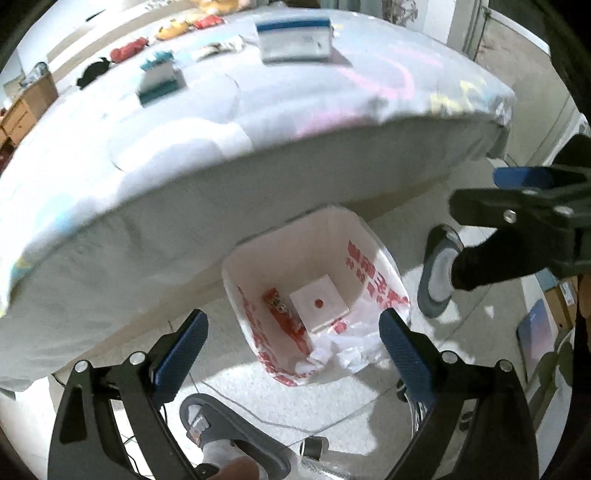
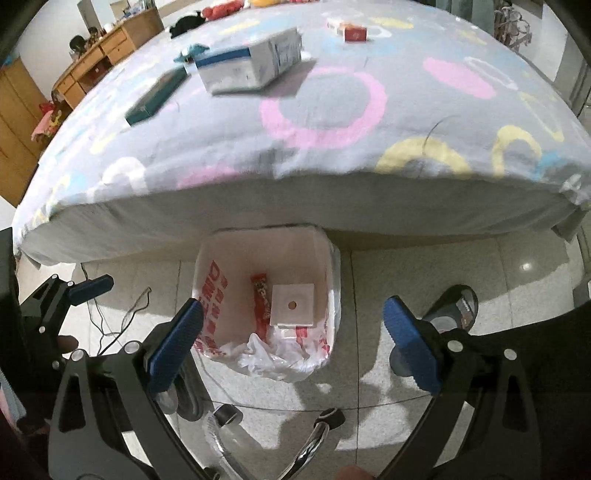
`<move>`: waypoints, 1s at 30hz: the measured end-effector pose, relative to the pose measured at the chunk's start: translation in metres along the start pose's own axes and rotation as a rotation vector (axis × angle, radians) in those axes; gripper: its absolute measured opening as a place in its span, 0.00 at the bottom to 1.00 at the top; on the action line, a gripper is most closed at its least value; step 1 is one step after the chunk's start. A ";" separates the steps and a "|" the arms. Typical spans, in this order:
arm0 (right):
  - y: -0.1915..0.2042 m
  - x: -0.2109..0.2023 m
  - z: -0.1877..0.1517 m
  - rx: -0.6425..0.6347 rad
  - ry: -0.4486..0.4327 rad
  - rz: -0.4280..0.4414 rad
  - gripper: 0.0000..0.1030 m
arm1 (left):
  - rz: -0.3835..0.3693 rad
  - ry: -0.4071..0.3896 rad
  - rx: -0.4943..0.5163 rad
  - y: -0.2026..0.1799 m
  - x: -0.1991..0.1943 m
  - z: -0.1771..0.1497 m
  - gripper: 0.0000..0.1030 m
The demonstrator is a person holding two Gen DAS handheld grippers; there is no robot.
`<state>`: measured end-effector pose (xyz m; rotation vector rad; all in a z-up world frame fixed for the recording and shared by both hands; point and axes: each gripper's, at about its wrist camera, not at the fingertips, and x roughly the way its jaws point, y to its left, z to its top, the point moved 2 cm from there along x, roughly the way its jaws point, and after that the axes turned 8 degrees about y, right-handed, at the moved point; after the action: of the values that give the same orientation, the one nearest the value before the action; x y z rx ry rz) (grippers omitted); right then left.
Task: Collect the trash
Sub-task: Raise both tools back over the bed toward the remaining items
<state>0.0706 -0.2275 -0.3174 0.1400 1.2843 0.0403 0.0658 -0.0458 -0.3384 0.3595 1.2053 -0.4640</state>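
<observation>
A white bin (image 1: 376, 254) lined with a red-printed bag stands on the floor against the bed; it also shows in the right wrist view (image 2: 207, 266). Inside lie a red wrapper (image 1: 282, 308) (image 2: 260, 299) and a white square card (image 1: 319, 301) (image 2: 291, 304). My left gripper (image 1: 291, 339) is open and empty above the bin. My right gripper (image 2: 293, 326) is open and empty above the bin too. On the bed lie a white and blue box (image 1: 295, 38) (image 2: 251, 62), a teal box (image 1: 160, 79) (image 2: 155, 98) and a red and white packet (image 2: 349, 29).
The bed (image 1: 258, 147) with a grey ring-patterned sheet fills the upper view. Red, yellow and black soft items (image 1: 127, 50) lie at its far side. Slippered feet (image 1: 229, 432) and cables lie on the tiled floor. A wooden dresser (image 2: 92, 62) stands at the far left.
</observation>
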 end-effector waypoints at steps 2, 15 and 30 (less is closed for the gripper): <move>0.000 -0.013 -0.001 0.004 -0.025 0.000 0.93 | -0.010 -0.037 -0.020 0.003 -0.013 0.002 0.89; -0.012 -0.071 0.033 0.006 -0.142 -0.019 0.93 | -0.019 -0.226 -0.231 0.057 -0.079 0.041 0.92; -0.039 -0.099 0.126 0.012 -0.259 -0.067 0.93 | 0.013 -0.304 -0.334 0.117 -0.083 0.133 0.92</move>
<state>0.1618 -0.2869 -0.1929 0.1089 1.0301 -0.0417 0.2100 -0.0006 -0.2148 0.0079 0.9608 -0.2856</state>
